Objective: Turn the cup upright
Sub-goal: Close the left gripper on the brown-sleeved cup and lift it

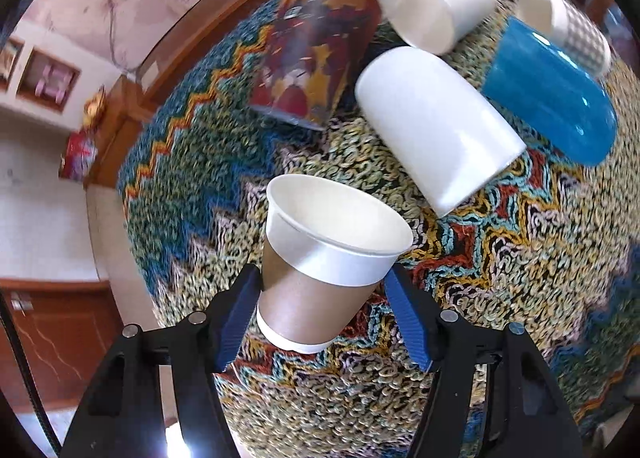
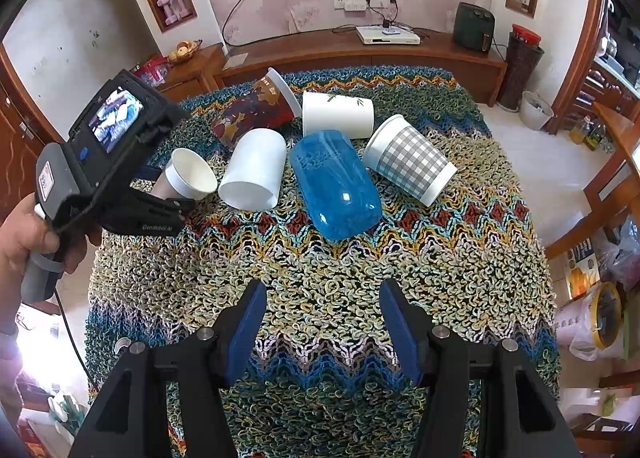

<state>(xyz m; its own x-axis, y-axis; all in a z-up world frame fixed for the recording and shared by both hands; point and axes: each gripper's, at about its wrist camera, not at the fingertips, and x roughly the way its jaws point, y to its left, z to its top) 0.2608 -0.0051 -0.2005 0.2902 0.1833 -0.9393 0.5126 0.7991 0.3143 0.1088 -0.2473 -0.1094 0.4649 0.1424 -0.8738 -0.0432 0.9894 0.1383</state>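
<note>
Now the left gripper (image 1: 320,298) has its blue fingers (image 1: 240,318) on either side of a brown paper cup (image 1: 320,278) with a white rim band; the left finger touches the cup's wall, while the right finger appears to sit just off it, so whether the grip is firm I cannot tell. That cup (image 2: 186,177) is tilted, mouth up and away from the gripper, over the knitted cloth (image 2: 340,318).

Taking the blue cup (image 2: 334,183) lying on its side as the landmark: a plain white cup (image 2: 254,169) lies just left of it, touching or nearly so; the brown cup is farther left, beyond the white one. A checked cup (image 2: 410,159) lies just right of the blue cup. Behind it lie a white cup with a leaf print (image 2: 338,113) and a dark red patterned cup (image 2: 256,109).

The right gripper (image 2: 322,334) hangs nearer than the blue cup, well apart from it, fingers spread wide around nothing.
</note>
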